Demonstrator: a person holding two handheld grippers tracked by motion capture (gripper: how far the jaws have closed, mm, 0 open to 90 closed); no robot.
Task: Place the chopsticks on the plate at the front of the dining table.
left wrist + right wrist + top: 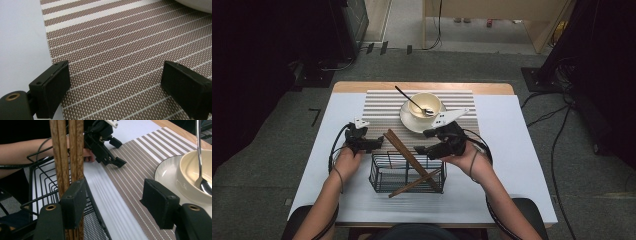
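Brown wooden chopsticks (399, 146) lean crossed in a black wire basket (382, 180) at the table's front. In the right gripper view the chopsticks (65, 157) rise just behind my right gripper's (115, 202) left jaw, outside the gap; the jaws stand apart with nothing between them. In the high view my right gripper (422, 142) hovers at the basket's far right corner. My left gripper (377, 144) rests by the basket's far left corner. Its jaws (115, 85) are wide open over the striped placemat (120, 45), holding nothing. It also appears far off as the left gripper (118, 152).
A cream bowl (428, 102) with a metal spoon (409, 100) sits on a white plate (409, 120) on the placemat (382, 107), just beyond my right gripper. The bowl (190, 175) and spoon (198, 150) lie right of its jaws. White table cover (512, 150) surrounds the mat.
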